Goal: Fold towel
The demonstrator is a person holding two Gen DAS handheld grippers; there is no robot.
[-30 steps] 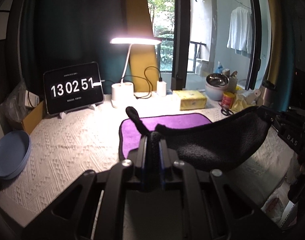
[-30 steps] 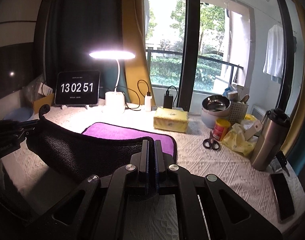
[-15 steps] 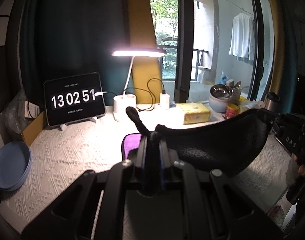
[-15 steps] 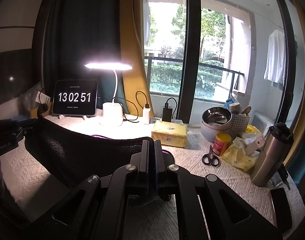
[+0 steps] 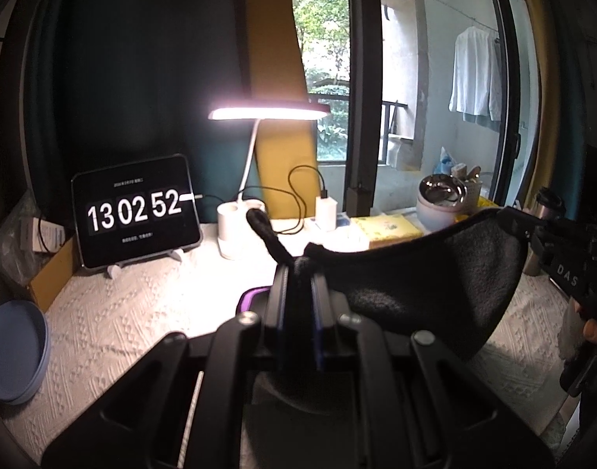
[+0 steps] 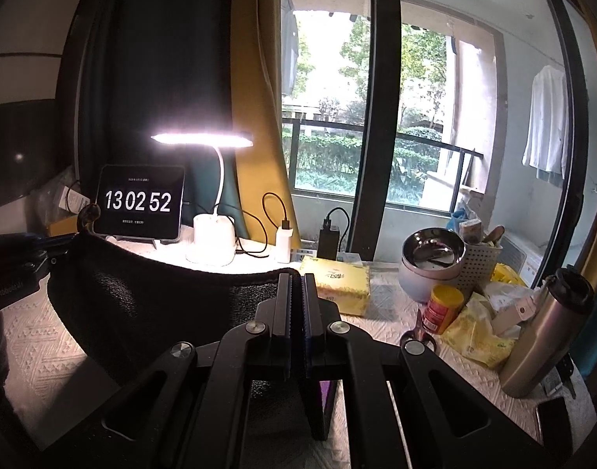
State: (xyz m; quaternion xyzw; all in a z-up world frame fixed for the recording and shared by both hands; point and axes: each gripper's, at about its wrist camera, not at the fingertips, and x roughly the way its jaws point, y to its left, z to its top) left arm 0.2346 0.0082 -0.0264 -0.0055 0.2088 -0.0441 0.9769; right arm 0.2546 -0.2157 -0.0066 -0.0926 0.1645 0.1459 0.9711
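I had both tongs, left (image 5: 298, 273) and right (image 6: 296, 285), clamped on towel (image 5: 415, 273) corners, lifted over the counter (image 5: 114, 312). White basket (image 6: 479, 260) held utensils; steel bowl (image 6: 433, 248) contents unclear.

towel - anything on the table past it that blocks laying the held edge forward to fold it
Nothing visible does. Both grippers, left and right, are shut on the towel, holding it slack above the table. The lamp base, clock tablet and yellow tissue pack sit farther back.
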